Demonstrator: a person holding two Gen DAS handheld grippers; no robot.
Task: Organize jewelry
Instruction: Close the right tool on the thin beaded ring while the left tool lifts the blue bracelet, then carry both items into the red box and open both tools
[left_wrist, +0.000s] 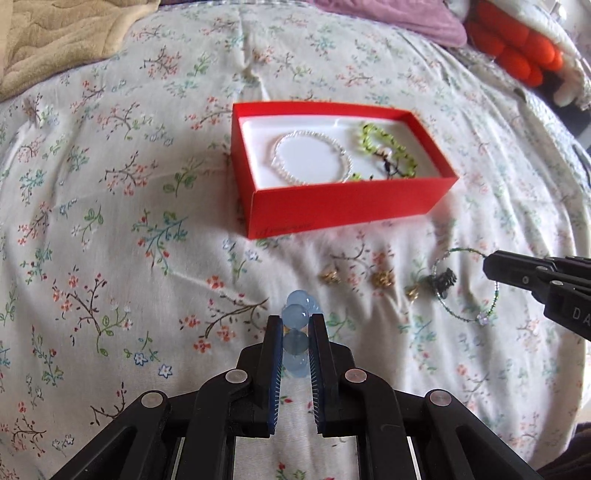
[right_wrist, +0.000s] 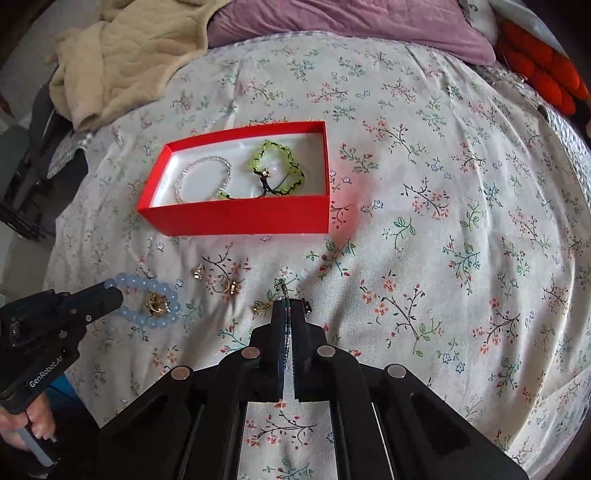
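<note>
Left gripper (left_wrist: 295, 325) pinches blue bead bracelet (right_wrist: 147, 299); right gripper (right_wrist: 288, 310) pressed together on thin green beaded bracelet (left_wrist: 466, 284), both near red box (left_wrist: 332, 206). Risks: round beads slip from pads; thin loop snags gold earrings (left_wrist: 382, 279) on bedspread (left_wrist: 110, 221).

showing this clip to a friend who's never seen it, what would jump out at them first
The red box in the middle of the floral bedspread grabs the eye, with a pearl bracelet and a green beaded bracelet already inside. Nearer the camera, the left gripper is shut on a blue bead bracelet and the right gripper on a thin green bracelet. Small gold earrings lie loose between them.
</note>
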